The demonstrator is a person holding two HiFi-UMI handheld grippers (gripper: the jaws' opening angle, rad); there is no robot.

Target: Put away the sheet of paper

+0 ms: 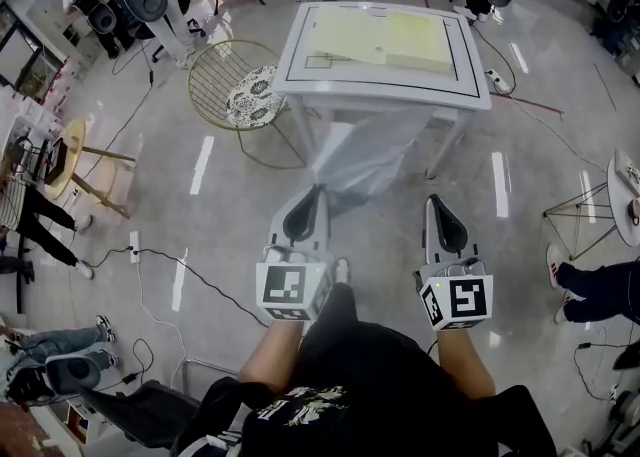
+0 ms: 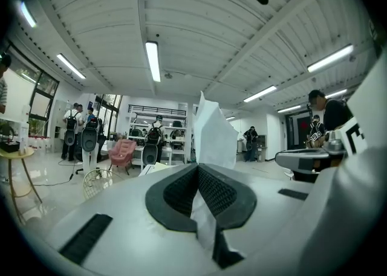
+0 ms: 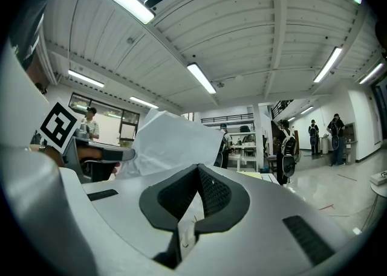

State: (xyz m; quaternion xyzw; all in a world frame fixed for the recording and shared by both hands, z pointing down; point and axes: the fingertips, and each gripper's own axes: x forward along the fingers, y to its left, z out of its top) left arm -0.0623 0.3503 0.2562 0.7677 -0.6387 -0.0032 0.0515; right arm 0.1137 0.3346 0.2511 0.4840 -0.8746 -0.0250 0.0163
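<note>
Step in hand: the sheet of paper (image 1: 358, 160) is off any surface and hangs in the air between the two grippers, so I judge this to be the carrying stage. It has been picked up but not yet put away.

Where the sheet is: in the head view it hangs slack in front of the near edge of the white table (image 1: 380, 95), over the floor. Its top overlaps that edge in the picture. Whether it touches the table I cannot tell.

Left gripper (image 1: 312, 201): the jaws are together on the sheet. In the left gripper view the paper (image 2: 214, 136) runs down through the closed dark pads and stands up beyond them (image 2: 197, 169).

Right gripper (image 1: 440, 209): the jaws are also pinched on the sheet, with only a narrow slit between the pads (image 3: 197, 171). The paper (image 3: 172, 139) billows up and towards the left gripper's side.

Table top: a pale yellow-green mat (image 1: 390, 40) inside a black border; nothing else is visible on it.

Beside the table: a wire chair (image 1: 235, 90) with a patterned cushion stands at the table's left near corner.

Next move, as I judge it: carry the sheet to its storing place with both pinches held and the grippers moved together, so the thin paper neither tears nor slips. No tray or folder shows, so the destination is unclear.

Risk: the limp sheet could snag on the table's near edge.
</note>
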